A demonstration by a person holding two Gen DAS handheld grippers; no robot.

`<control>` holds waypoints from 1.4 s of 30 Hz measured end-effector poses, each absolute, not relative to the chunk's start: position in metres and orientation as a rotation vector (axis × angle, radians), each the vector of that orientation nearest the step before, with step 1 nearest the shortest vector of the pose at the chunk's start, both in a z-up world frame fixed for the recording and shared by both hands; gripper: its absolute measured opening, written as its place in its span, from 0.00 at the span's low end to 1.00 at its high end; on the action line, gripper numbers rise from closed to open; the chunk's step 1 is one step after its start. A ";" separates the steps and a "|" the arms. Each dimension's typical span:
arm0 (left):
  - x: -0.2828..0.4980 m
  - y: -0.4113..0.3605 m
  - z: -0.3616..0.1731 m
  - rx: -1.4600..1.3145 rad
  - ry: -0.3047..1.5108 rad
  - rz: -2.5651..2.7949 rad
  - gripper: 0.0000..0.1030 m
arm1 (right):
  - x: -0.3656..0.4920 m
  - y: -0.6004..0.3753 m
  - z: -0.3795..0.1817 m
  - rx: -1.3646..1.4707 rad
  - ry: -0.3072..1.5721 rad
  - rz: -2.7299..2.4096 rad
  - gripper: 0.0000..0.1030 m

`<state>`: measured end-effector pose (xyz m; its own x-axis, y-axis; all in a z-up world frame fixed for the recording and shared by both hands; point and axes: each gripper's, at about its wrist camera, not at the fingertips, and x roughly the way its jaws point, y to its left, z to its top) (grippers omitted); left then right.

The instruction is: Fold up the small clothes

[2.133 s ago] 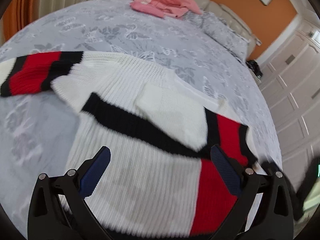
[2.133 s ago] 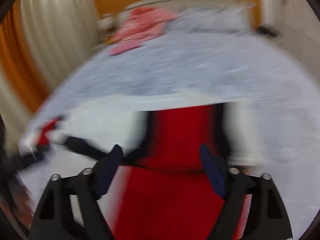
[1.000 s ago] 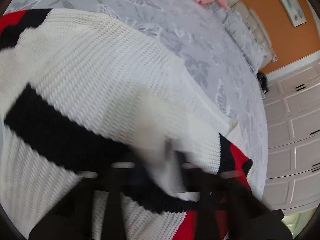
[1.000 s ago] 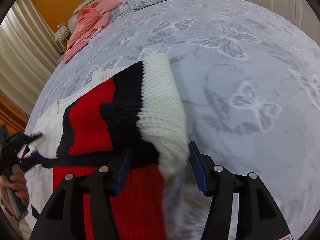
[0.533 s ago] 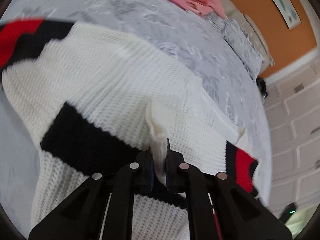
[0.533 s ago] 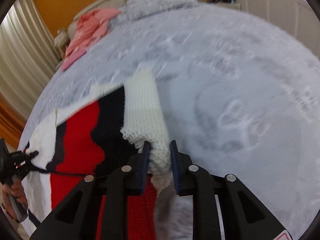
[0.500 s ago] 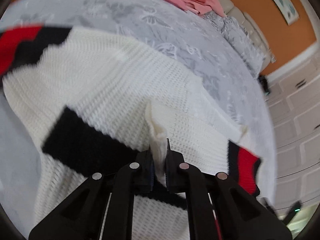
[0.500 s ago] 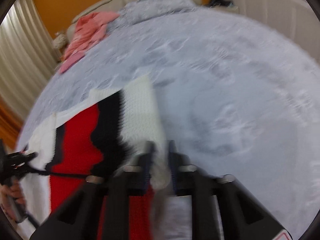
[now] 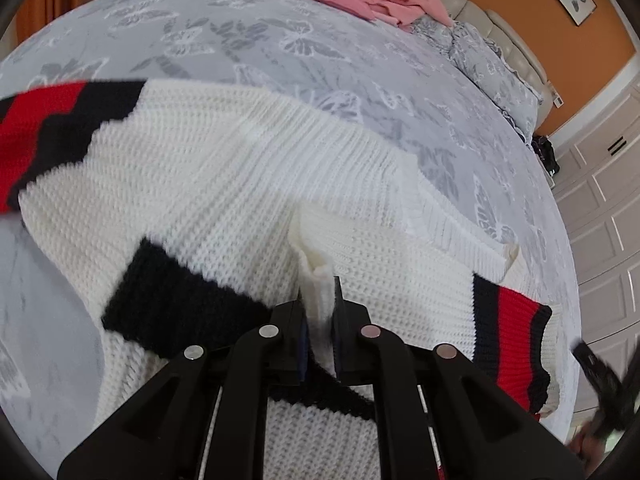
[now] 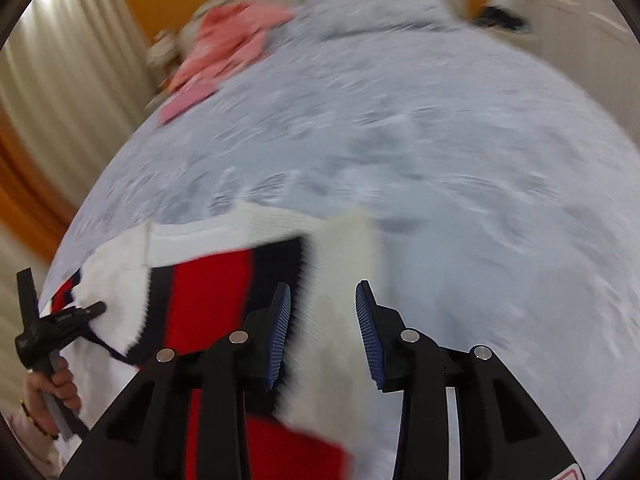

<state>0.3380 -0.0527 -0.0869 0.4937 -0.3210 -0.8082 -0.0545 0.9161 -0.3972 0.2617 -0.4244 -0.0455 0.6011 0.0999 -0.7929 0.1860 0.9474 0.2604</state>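
A white chunky-knit sweater with black and red bands (image 9: 224, 184) lies spread on the grey butterfly-print bedspread (image 9: 256, 36). The left gripper (image 9: 319, 312) is clamped on a raised white fold. The right gripper (image 10: 322, 320) stands parted, the white cuff between its blue pads (image 10: 280, 332).

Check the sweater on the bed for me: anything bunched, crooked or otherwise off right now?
Yes. The sweater lies skewed, not flat: the left gripper pinches a raised ridge of white knit mid-body, and one striped sleeve is folded across it. The right gripper is open over the other cuff, holding nothing. No damage shows.
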 end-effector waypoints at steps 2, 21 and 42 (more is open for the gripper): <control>0.342 -0.049 -0.089 -0.373 1.057 -0.158 0.09 | 0.296 -0.422 -0.066 0.273 0.998 -0.062 0.21; 0.254 -0.250 -0.069 -0.436 1.166 -0.614 0.57 | 0.323 -0.481 -0.068 0.408 1.083 -0.061 0.59; 0.251 -0.038 -0.075 -0.700 1.000 -0.358 0.75 | 0.190 -0.401 -0.035 0.236 0.890 -0.084 0.55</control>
<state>0.2509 -0.0379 -0.0747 0.5082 -0.5739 -0.6421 -0.0362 0.7307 -0.6817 0.1902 -0.4015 -0.0346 0.6281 0.0253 -0.7777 0.1703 0.9708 0.1691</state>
